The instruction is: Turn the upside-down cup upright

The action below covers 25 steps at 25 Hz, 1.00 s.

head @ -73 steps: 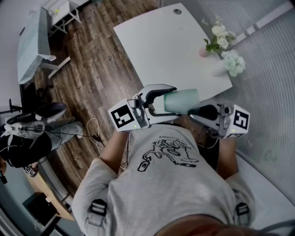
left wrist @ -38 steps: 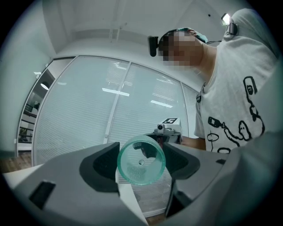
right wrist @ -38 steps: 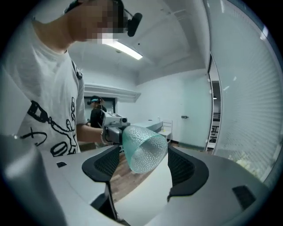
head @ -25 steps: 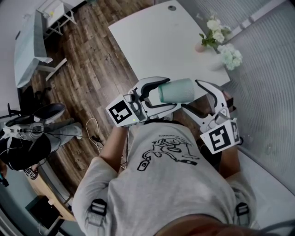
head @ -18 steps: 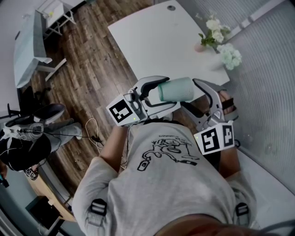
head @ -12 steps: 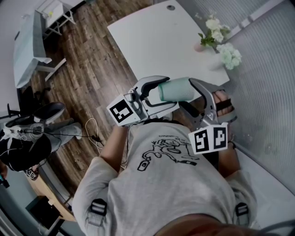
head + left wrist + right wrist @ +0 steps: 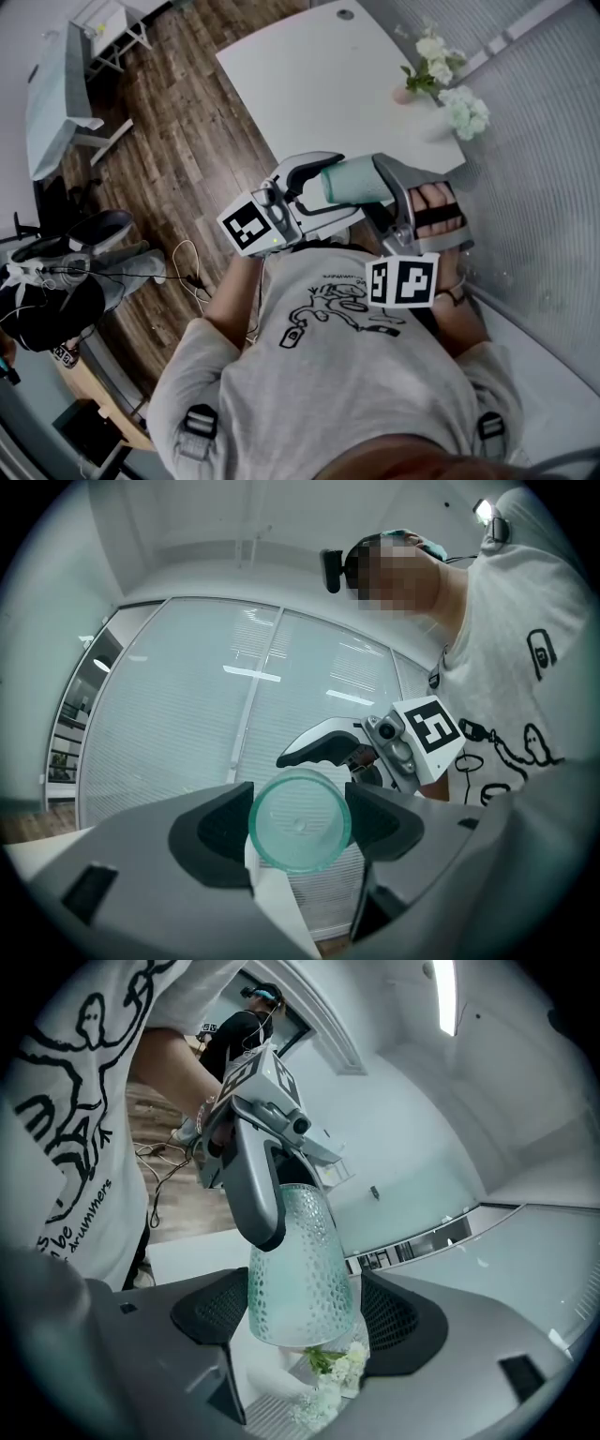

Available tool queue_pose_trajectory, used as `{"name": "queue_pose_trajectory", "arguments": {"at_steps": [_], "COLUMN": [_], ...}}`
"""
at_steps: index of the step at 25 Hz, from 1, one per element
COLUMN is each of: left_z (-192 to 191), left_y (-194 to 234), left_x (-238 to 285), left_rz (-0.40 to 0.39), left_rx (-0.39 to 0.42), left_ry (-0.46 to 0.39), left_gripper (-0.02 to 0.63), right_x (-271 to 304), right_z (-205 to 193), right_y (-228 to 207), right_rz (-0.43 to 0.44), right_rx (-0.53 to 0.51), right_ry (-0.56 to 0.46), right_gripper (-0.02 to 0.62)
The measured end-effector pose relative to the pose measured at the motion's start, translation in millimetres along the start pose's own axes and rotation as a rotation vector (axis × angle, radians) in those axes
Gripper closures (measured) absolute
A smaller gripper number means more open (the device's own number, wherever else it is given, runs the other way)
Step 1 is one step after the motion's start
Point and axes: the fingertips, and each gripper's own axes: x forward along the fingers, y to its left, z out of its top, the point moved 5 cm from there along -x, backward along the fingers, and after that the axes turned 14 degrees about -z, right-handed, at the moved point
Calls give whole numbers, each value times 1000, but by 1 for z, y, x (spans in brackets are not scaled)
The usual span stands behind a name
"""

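While I watch from the head view, the wooden floor (image 7: 178, 141) fills the left side and the white table (image 7: 309, 84) spreads ahead of the person's chest. Both grippers are raised in the air between the chest and the table's near edge. My left gripper (image 7: 298, 822) has its jaws closed on the narrower, base end of the cup (image 7: 354, 180), with both pads against the glass. My right gripper (image 7: 305, 1312) has its jaws spread on either side of the cup's wider, rim end, with a thin gap showing at one pad. The cup is pale green, dimpled and translucent. It lies on its side, off the table, its base facing the left gripper's camera. At the table's far right corner a small pink vase (image 7: 405, 95) holds white flowers (image 7: 439, 66).
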Motion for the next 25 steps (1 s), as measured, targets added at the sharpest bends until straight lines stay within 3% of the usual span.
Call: {"name": "queue_pose_trajectory", "arguments": {"at_steps": [17, 22, 25], "left_z": [3, 6, 5], "left_y": [16, 34, 21], "left_x": [0, 1, 1], "left_rz": [20, 20, 20], "left_rx": [-11, 2, 2], "left_ry": [-3, 5, 3], "left_gripper": [301, 301, 301], "right_x": [18, 34, 24], "right_z": [-7, -15, -13], "right_y": [-5, -10, -4], "right_rz": [8, 7, 11], "right_rx": [103, 191, 248], "right_ry": [-17, -39, -48], "right_gripper": [238, 238, 238]}}
